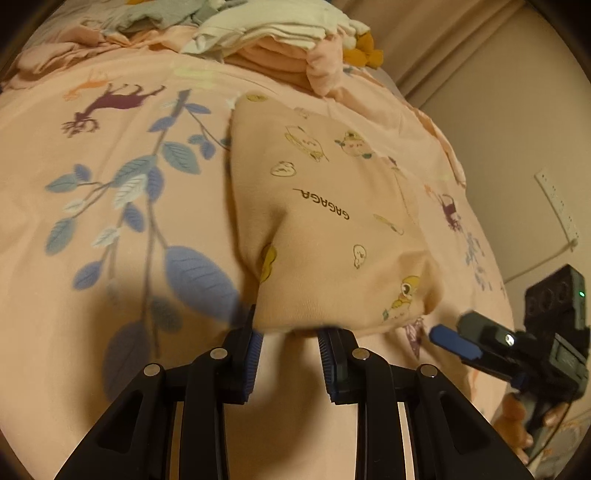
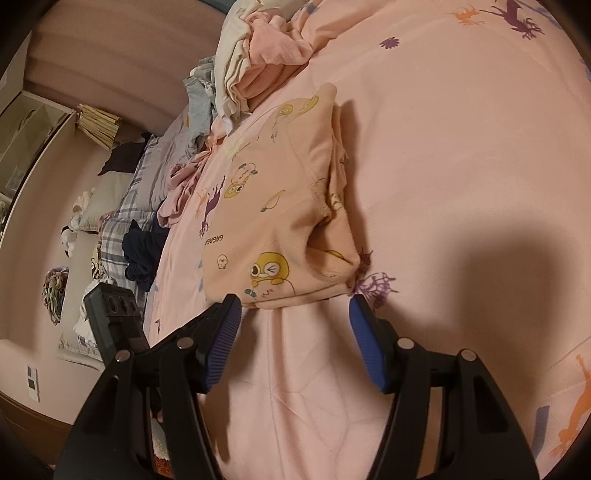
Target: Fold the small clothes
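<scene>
**Observer:** Garment first, from the left wrist view. Peach garment (image 1: 325,221) with duck prints and "GAGAGA" lettering lies on the pink bedspread (image 1: 110,221), already doubled over into a compact block. Its near edge sits right at the tips of the left gripper (image 1: 290,332).

**Note-taker:** Fingers on it?

**Observer:** Spread apart, not pinching. The cloth edge bulges over the gap between the tips; whether the left-hand tip just touches the fabric I can't tell. The right gripper (image 1: 452,341) shows at the lower right of this view, near the garment's right corner, blue pad forward. From this angle I cannot tell how far apart its jaws are. Pile of other clothes (image 1: 280,33) at the far end of the bed.

**Note-taker:** Right wrist view?

**Observer:** Same garment (image 2: 280,206), near hem just ahead of the right gripper (image 2: 295,306). Jaws stand wide, nothing between them, blue pads (image 2: 364,343) clear of cloth. A folded-in layer shows along the right side, edges a bit uneven. Loose clothes heap (image 2: 255,62) beyond; checked bedding (image 2: 129,206) further left.

**Note-taker:** Step in hand?

**Observer:** My read: mid-fold, both grippers released at the near hem, poised to regrasp. Next likely calls for each to pinch a near corner, catching every layer, then lift together and carry the hem toward the far edge. Risk is grabbing the bedspread underneath, same colour, same softness.
</scene>
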`<control>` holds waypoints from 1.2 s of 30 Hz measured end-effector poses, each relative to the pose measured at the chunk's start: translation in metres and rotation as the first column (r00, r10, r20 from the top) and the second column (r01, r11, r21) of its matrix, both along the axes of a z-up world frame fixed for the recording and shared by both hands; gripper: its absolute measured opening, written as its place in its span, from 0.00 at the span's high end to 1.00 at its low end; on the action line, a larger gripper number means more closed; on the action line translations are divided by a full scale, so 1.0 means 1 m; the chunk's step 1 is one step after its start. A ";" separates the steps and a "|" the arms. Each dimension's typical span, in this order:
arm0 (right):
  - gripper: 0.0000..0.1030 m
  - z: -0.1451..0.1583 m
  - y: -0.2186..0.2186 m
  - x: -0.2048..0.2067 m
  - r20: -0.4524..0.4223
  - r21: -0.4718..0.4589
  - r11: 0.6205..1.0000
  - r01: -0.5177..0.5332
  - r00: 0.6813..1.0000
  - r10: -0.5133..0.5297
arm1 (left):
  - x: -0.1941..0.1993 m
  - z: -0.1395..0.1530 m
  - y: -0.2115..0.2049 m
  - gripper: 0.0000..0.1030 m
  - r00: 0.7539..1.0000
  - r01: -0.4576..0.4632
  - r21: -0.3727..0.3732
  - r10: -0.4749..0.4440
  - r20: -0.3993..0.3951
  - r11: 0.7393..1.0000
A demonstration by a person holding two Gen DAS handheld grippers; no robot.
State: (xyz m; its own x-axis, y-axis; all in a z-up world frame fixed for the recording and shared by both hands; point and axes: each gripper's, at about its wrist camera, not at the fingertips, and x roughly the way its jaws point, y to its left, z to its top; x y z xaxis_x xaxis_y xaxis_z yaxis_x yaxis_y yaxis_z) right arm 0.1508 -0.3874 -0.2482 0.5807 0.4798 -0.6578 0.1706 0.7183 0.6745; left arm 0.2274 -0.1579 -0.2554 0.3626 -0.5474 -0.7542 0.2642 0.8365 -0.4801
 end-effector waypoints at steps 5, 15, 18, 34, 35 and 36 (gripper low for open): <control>0.52 -0.002 0.002 -0.007 -0.007 -0.010 1.000 -0.006 1.000 0.006 | 0.003 0.006 -0.002 0.89 0.997 -0.069 0.135 0.065 0.030 0.988; 0.64 0.031 0.007 -0.004 0.070 -0.097 0.995 0.009 0.998 -0.002 | -0.026 0.019 0.012 0.98 0.986 -0.091 0.520 0.003 0.166 0.849; 0.64 0.037 0.017 0.006 0.099 -0.094 0.995 -0.016 0.995 0.026 | -0.026 0.014 0.032 0.99 0.998 -0.033 0.376 0.011 0.062 0.926; 0.91 -0.036 0.136 0.055 -0.092 -0.138 0.931 -0.338 0.940 0.327 | -0.024 0.043 0.064 0.99 0.989 -0.101 0.277 0.065 0.136 0.956; 0.88 -0.031 0.130 0.049 -0.109 -0.142 0.931 -0.337 0.940 0.324 | -0.021 0.048 0.058 0.99 0.987 -0.088 0.240 0.052 0.152 0.967; 0.87 -0.022 0.124 0.042 -0.091 -0.188 0.930 -0.317 0.948 0.305 | -0.020 0.053 0.052 0.99 0.984 -0.070 0.199 0.035 0.175 0.978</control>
